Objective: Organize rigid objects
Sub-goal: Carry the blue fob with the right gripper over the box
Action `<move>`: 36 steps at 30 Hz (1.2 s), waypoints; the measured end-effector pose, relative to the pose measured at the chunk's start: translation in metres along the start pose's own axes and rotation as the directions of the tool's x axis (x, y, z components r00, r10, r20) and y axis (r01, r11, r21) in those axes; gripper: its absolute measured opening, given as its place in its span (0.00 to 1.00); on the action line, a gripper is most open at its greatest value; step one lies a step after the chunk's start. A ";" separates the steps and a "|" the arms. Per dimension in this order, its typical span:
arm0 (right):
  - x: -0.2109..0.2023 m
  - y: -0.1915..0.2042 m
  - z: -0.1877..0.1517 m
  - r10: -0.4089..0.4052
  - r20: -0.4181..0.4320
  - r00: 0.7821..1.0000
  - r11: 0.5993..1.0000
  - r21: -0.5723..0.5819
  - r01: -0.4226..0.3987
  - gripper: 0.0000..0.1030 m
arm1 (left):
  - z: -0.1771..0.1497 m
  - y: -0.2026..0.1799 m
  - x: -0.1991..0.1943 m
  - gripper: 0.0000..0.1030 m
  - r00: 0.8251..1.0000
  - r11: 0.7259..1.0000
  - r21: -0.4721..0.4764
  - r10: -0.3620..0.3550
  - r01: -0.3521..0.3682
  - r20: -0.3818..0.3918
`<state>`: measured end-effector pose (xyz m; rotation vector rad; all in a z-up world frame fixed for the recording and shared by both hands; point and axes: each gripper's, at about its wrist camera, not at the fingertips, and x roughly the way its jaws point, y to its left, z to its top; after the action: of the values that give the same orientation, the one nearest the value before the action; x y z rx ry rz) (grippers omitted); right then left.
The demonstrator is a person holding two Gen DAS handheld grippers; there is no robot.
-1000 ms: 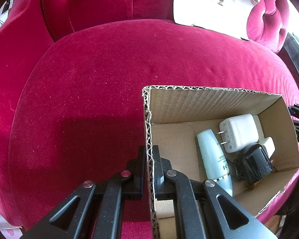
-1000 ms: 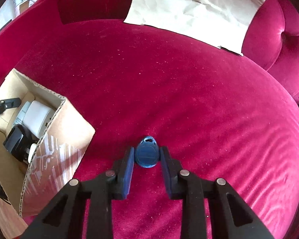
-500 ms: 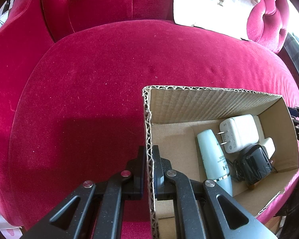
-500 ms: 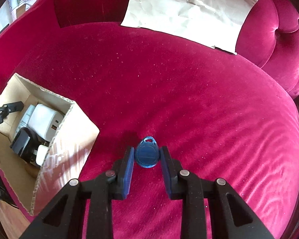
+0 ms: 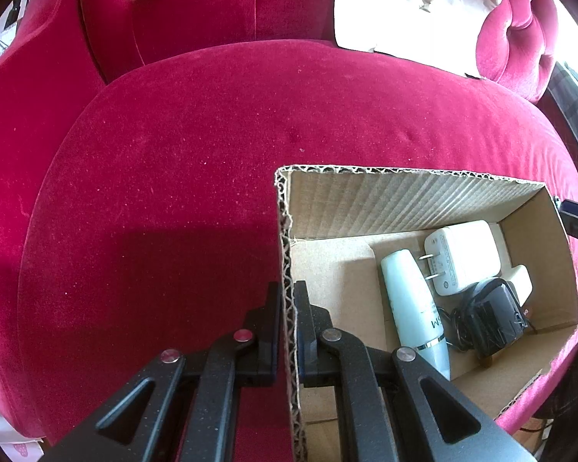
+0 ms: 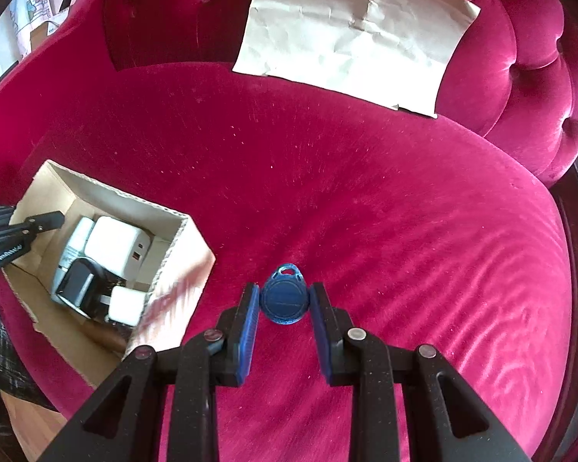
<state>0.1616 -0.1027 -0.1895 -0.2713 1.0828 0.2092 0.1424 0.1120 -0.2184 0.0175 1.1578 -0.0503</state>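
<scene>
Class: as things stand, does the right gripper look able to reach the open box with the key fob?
Probably yes. The right gripper holds the key fob; only bare cushion lies before the open-topped box.

No fully readable text; only partial letters on the pale tube (image 5: 412, 300) in the cardboard box (image 5: 404, 200).

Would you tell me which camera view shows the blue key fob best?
The right wrist view: the blue key fob sits centred and sharp, clamped between the right gripper's pads above the red cushion. The left wrist view does not show the fob.
</scene>
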 end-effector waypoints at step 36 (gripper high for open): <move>-0.037 0.102 0.020 0.079 0.059 0.995 0.997 -0.006 -0.078 0.27 | -0.001 0.004 -0.002 0.06 1.000 1.000 -0.009 -0.003 0.003 0.003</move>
<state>0.1313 -0.0011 -0.1592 -0.2247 1.0351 0.2879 0.1411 0.1163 -0.2171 0.0075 1.1547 -0.0481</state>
